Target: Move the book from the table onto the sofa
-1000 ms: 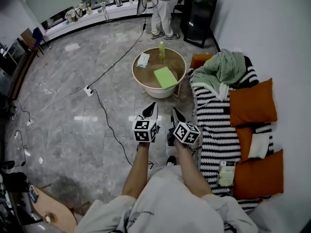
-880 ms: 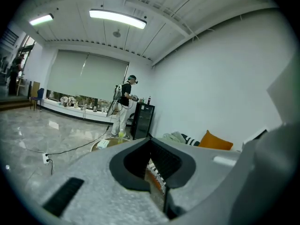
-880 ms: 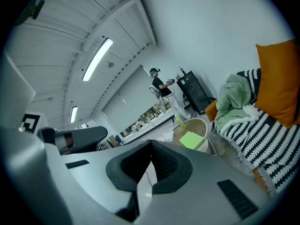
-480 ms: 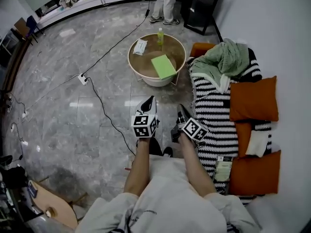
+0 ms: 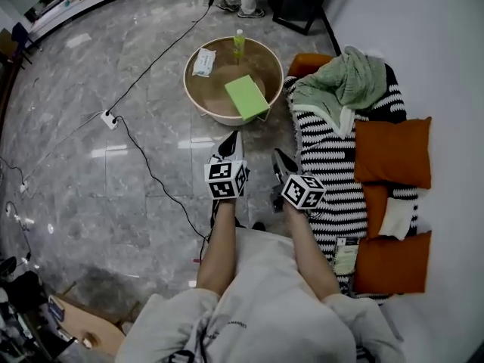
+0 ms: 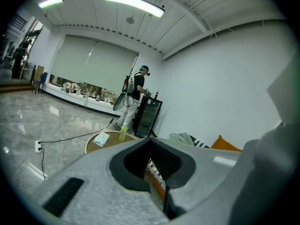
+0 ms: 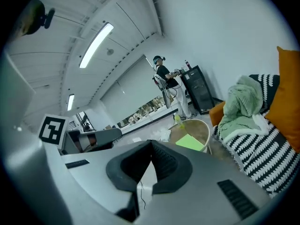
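Both my left hand-held gripper [image 5: 231, 138] and right hand-held gripper [image 5: 279, 157] are closed on nothing, well short of the surface [image 5: 215, 91]. The green book [image 5: 246, 97] lies there untouched. Step in hand, as I judge: the approach. Next: reach, open the jaws, take the book's edge. The sofa [image 5: 333, 174] stands just right.

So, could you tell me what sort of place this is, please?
Probably a lab or office corner staged as a lounge: a striped sofa with orange cushions, a round table, and power cables trailing across the marble floor.
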### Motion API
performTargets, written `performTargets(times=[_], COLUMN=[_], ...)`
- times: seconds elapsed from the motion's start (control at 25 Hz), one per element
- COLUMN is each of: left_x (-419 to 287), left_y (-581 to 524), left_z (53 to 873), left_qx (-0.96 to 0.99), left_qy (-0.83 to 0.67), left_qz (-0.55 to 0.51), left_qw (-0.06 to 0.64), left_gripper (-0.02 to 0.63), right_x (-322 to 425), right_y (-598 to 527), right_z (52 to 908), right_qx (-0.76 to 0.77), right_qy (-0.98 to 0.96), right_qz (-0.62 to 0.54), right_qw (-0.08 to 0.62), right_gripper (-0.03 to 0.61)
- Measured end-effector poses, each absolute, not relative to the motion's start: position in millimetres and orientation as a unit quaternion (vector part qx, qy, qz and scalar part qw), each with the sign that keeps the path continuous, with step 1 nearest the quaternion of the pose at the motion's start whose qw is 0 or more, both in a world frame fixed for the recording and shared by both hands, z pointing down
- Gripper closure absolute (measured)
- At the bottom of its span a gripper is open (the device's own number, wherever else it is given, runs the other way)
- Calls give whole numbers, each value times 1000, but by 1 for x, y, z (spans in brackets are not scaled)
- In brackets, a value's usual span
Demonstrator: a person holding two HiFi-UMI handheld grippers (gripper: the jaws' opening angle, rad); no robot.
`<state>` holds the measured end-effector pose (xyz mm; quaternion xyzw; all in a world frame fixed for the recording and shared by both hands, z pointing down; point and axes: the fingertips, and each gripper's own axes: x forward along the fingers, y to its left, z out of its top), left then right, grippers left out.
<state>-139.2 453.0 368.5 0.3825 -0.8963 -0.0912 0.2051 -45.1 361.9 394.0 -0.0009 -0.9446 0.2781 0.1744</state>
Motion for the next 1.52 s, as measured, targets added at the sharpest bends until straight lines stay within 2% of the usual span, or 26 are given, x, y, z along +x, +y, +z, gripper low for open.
performTargets(times=[0.32, 0.56, 0.88, 1.16, 1.52], left_x=[-253, -306, -386, -415, -401], left_y=[456, 448, 467, 476, 440], left_z=[366, 388, 400, 427, 481], left_qx=[376, 398, 405, 400, 412], left_qy=[-897, -882, -880, -871, -846], left_qz=[-107, -94, -61, -64, -30], left_qw=[208, 234, 241, 279, 337], left_gripper=[604, 604, 604, 604, 604], right_x=[-127, -175, -248, -278, -275], right_y=[346, 347, 354, 340, 289], right_z=[403, 419, 444, 450, 490], right_qx=[44, 72, 98, 114, 131], right_qy=[-937, -935, -924, -925, -921], right_qz=[291, 273, 303, 300, 273], right_qw=[189, 214, 212, 204, 247], right_gripper=[572, 572, 572, 572, 572])
